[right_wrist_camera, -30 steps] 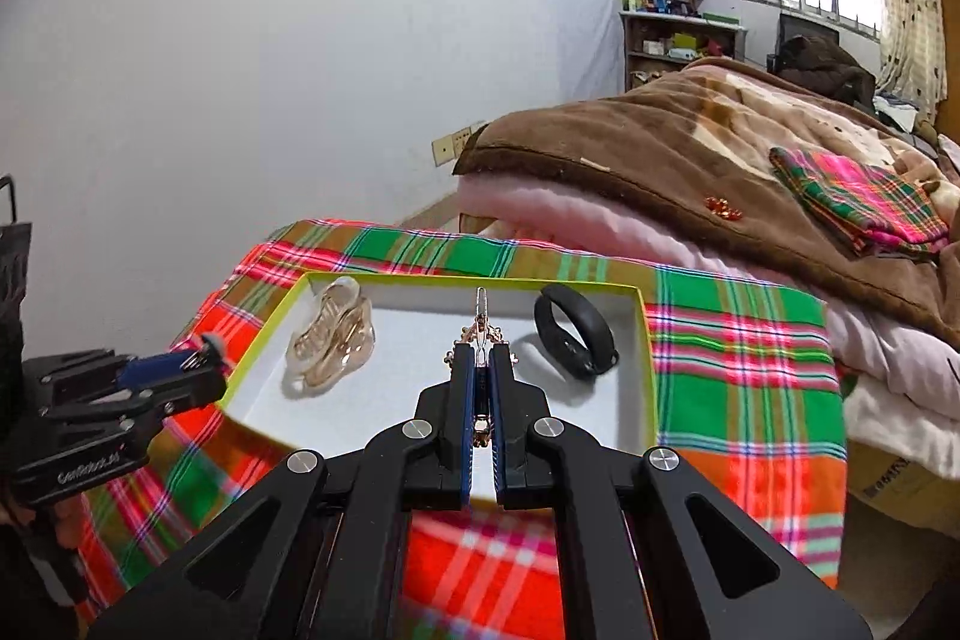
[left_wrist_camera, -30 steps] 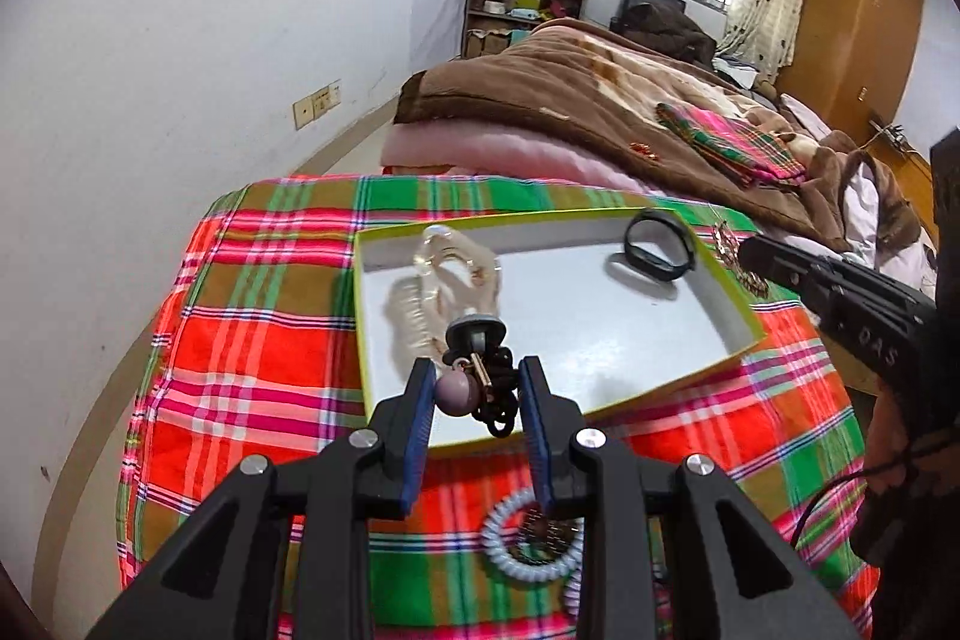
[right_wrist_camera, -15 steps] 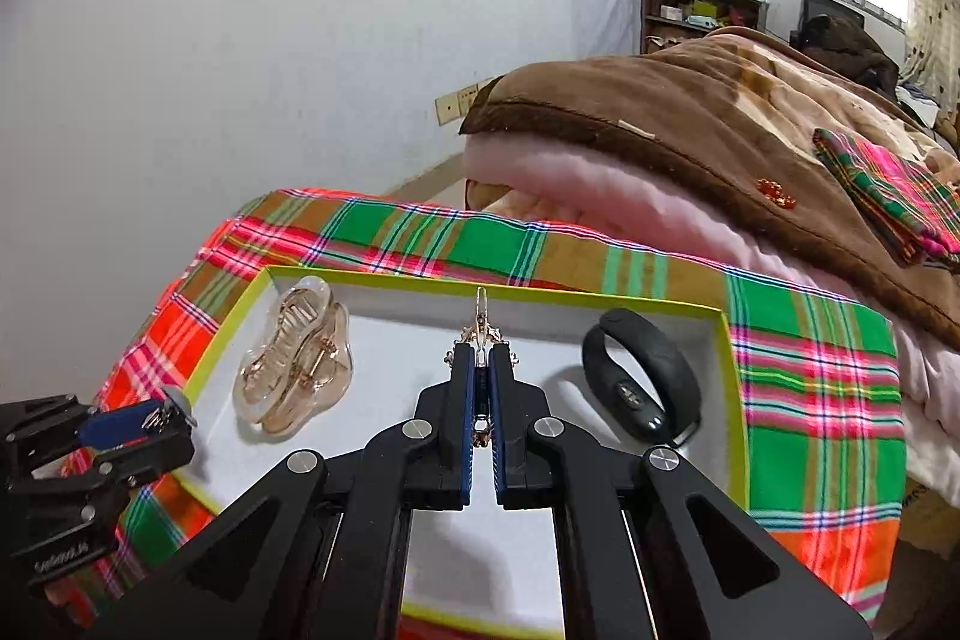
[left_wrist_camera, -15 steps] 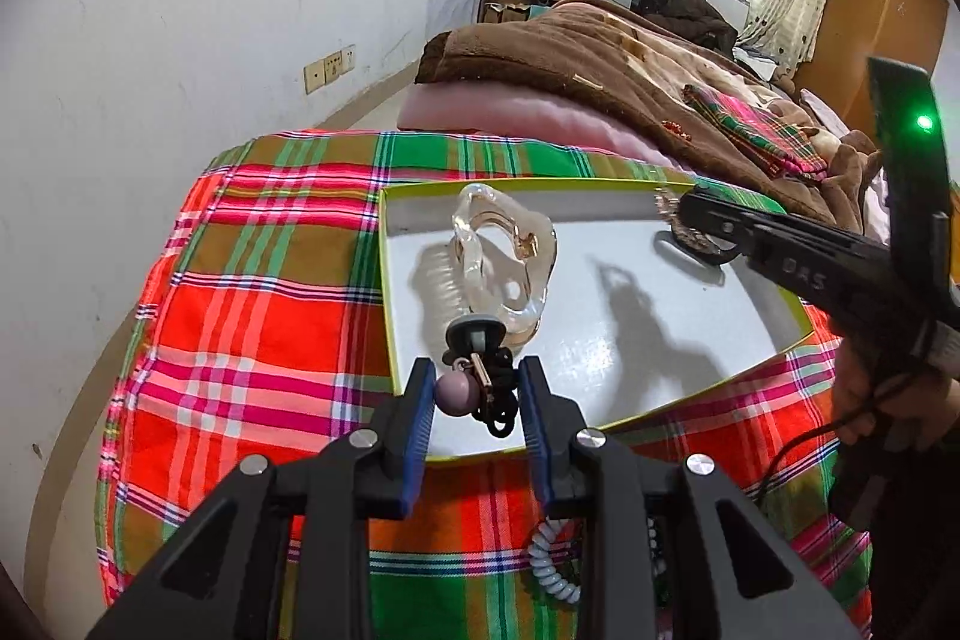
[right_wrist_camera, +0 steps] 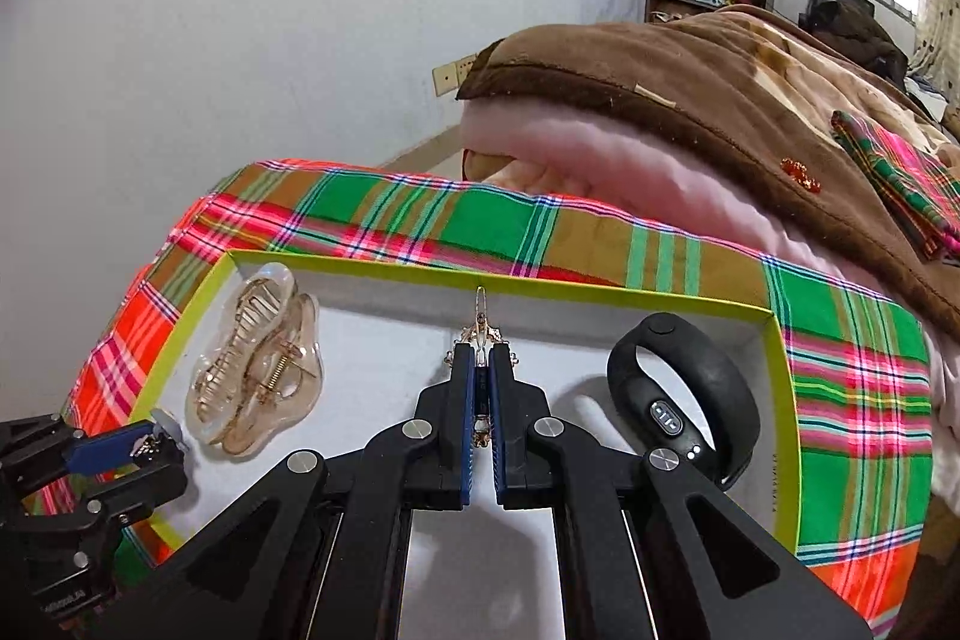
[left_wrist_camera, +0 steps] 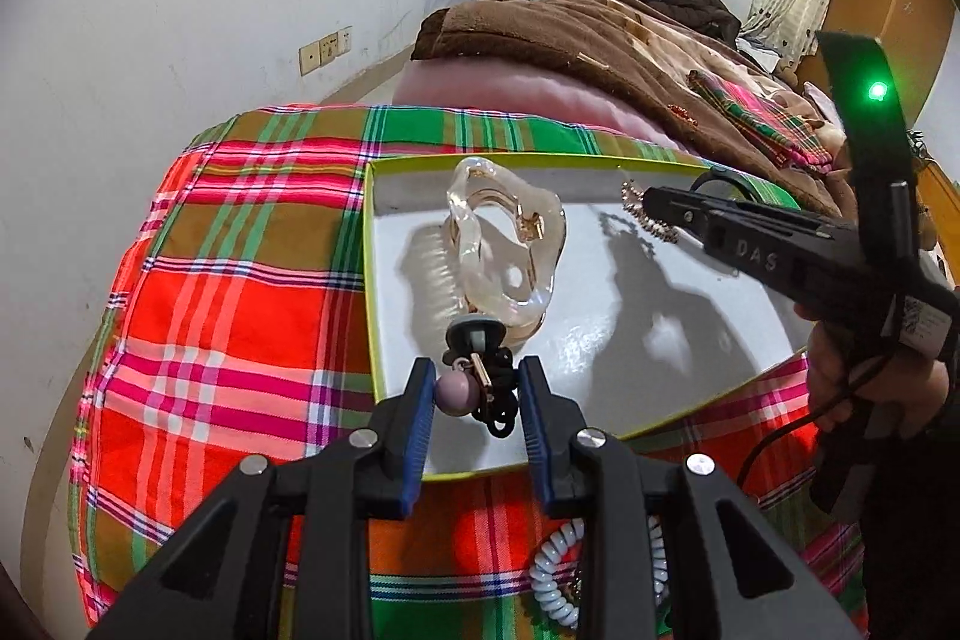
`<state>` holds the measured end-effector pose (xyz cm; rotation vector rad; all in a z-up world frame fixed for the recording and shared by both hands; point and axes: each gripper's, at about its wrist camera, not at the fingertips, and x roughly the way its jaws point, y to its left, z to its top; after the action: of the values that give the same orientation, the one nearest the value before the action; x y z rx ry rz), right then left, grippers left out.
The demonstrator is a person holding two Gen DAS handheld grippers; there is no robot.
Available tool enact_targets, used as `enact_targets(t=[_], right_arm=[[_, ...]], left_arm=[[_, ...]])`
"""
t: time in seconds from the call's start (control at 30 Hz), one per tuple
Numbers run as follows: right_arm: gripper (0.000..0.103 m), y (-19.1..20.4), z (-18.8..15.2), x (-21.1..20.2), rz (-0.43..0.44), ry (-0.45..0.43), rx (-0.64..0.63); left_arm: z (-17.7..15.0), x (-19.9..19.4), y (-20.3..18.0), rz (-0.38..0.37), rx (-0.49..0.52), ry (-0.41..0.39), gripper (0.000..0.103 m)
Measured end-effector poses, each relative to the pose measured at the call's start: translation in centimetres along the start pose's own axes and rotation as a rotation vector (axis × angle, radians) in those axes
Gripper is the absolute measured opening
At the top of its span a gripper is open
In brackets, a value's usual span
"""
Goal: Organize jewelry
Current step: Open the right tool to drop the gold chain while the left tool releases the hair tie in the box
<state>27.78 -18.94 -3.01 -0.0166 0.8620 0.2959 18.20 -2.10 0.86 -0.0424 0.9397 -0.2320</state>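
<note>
A white tray (left_wrist_camera: 600, 340) with a yellow-green rim lies on a plaid cloth (left_wrist_camera: 240, 292). My left gripper (left_wrist_camera: 477, 394) hangs over the tray's near edge, shut on a black hair tie with a mauve bead (left_wrist_camera: 453, 394). Just beyond it a clear claw clip (left_wrist_camera: 504, 244) rests in the tray. In the right wrist view my right gripper (right_wrist_camera: 480, 358) is over the tray's middle, shut on a gold ornate pin (right_wrist_camera: 480, 328). A black fitness band (right_wrist_camera: 684, 400) lies in the tray's right part, the claw clip (right_wrist_camera: 258, 376) in its left part.
A white spiral hair tie (left_wrist_camera: 558, 580) lies on the cloth in front of the tray, partly hidden by my left gripper. A bed with a brown blanket (right_wrist_camera: 690, 100) rises behind the cloth. A white wall (left_wrist_camera: 180, 10) runs along the left. A hand (left_wrist_camera: 870, 388) holds the right gripper.
Both grippers have come down toward the tray. The right gripper moved in from the right over the tray with the gold pin. Both grips are unchanged.
</note>
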Motion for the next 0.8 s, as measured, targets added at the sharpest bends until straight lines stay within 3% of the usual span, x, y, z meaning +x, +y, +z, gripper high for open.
enact_targets(t=[0.8], right_arm=[[0.004, 0.0, -0.1, 0.8, -0.021, 0.001, -0.010]], left_arm=[[-0.1, 0.9, 0.1, 0.000, -0.003, 0.022, 0.030]])
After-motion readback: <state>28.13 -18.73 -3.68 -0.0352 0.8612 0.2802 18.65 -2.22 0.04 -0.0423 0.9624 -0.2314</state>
